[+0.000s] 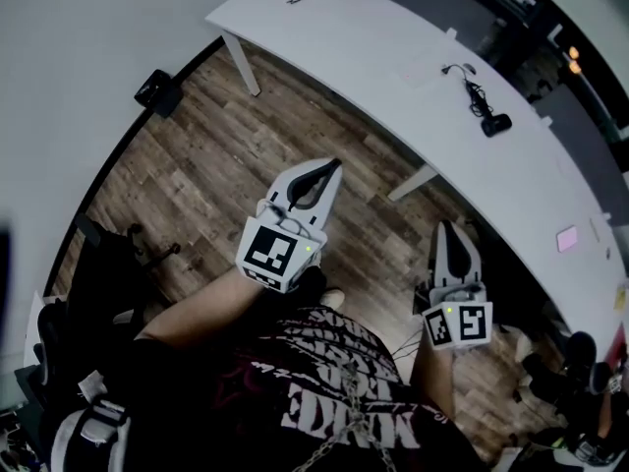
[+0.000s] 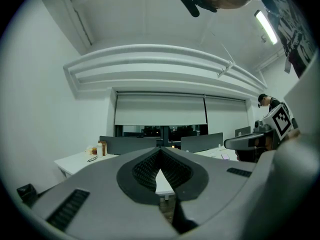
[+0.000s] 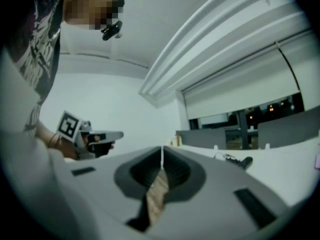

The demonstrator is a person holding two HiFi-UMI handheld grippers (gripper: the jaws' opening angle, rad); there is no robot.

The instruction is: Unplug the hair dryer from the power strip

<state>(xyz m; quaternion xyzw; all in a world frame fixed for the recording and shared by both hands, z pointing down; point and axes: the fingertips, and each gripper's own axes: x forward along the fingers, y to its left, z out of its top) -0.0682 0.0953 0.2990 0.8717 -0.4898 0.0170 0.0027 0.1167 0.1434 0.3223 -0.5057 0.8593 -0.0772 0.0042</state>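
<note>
In front of the person's body, over the wooden floor, the left gripper is held level with its jaws closed tip to tip and nothing between them; the right gripper, just beside it and a little nearer the table, is likewise closed and empty.

Both point toward the long white table and stand short of its near edge. On the tabletop, well apart from both grippers, lies the hair dryer, a dark shape with its cord looped behind it; the right gripper view shows it low on the white surface too. I cannot make out the power strip or the plug in any view.

By my judgement the task has not begun: nothing is held, nothing is touched, and the whole approach, the grip on the plug and the pull are left.

The floor between grippers and table looks open; a table leg stands under the near edge, roughly between the two grippers' lines. A black box sits by the wall at far left, and a dark chair stands to the person's left, both away from the likely path.
</note>
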